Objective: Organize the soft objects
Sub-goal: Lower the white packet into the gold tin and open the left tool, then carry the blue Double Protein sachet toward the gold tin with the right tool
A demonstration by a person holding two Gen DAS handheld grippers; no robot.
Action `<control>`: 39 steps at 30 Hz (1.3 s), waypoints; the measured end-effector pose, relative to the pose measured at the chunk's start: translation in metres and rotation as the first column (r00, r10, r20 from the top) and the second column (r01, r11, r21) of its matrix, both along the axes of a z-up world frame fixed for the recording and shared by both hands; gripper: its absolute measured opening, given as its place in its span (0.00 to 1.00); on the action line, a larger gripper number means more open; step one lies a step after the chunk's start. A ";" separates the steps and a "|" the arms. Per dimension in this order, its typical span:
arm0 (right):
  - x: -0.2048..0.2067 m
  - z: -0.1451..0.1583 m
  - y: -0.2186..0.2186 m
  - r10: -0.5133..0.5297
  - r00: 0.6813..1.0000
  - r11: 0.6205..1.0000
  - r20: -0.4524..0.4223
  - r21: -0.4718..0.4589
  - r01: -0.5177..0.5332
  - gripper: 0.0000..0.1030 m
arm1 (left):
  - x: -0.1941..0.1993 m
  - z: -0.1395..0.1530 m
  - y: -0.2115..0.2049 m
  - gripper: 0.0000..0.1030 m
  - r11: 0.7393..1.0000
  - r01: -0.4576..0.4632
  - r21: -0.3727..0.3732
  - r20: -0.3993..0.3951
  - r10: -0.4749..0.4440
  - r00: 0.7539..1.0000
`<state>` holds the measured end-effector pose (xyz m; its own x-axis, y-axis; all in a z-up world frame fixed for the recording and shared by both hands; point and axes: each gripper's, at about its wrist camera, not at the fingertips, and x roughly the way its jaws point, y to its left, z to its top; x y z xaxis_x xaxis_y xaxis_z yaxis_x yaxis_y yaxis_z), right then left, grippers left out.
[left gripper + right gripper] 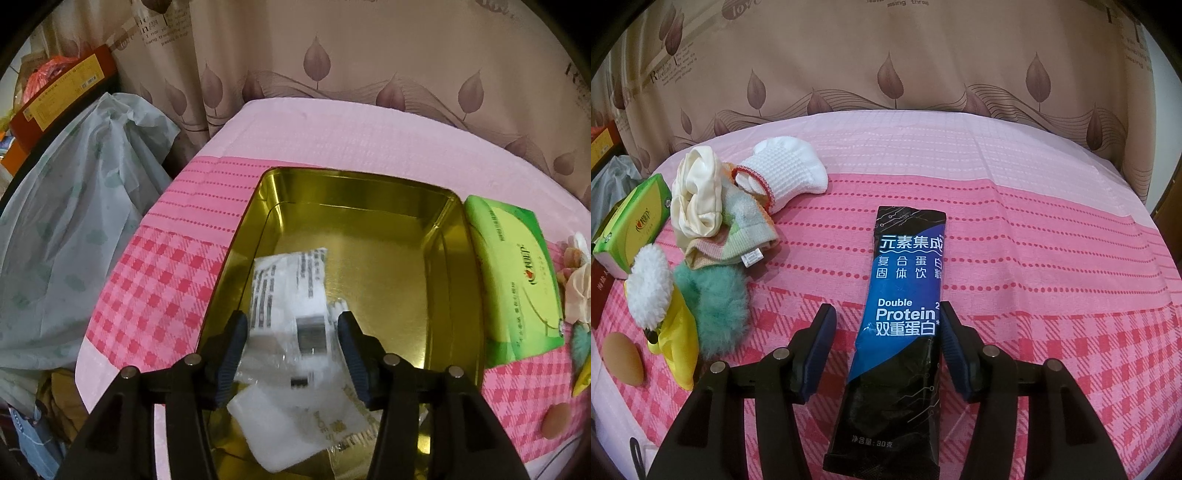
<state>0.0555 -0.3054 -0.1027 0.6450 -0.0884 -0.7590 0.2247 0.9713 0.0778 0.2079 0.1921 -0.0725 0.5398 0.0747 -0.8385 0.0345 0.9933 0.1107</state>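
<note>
Left gripper (291,332), jaws wide, straddles a white packet (295,332) at the tin's (369,192) near-left corner; right gripper (888,343), jaws parted, brackets the lengthwise protein sachet (905,295).

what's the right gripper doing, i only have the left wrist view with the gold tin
Observer: The right gripper straddles a long black and blue protein powder sachet lying on the pink checked cloth; its jaws stand open around it.

Operator: any soft stuff left outside the tin

Observer: Yes, a white knitted sock, a cream satin scrunchie and a pastel striped towel are piled at the left of that view.

Operator: anything else near them

Observer: A fluffy teal scrunchie and a white fluffy puff on a yellow cloth, with a brown egg-shaped sponge beside them.
</note>
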 end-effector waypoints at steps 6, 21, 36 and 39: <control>0.001 0.000 0.001 0.000 1.000 1.000 -0.003 -0.007 0.000 0.52 | -0.019 0.012 -0.001 0.51 1.000 0.013 0.005 0.038 -0.013 0.999; 0.000 0.000 0.006 0.000 1.000 0.999 -0.012 -0.032 -0.001 0.54 | -0.089 0.036 0.001 0.51 1.000 0.013 -0.028 0.167 -0.008 0.986; -0.026 0.006 0.023 -0.013 1.000 0.997 0.000 -0.072 0.013 0.33 | -0.095 0.032 0.032 0.51 0.989 -0.061 -0.136 0.155 0.082 0.984; -0.034 0.010 0.030 -0.008 1.000 0.997 0.006 -0.078 0.008 0.33 | -0.094 0.033 0.030 0.51 0.990 -0.064 -0.126 0.160 0.084 0.984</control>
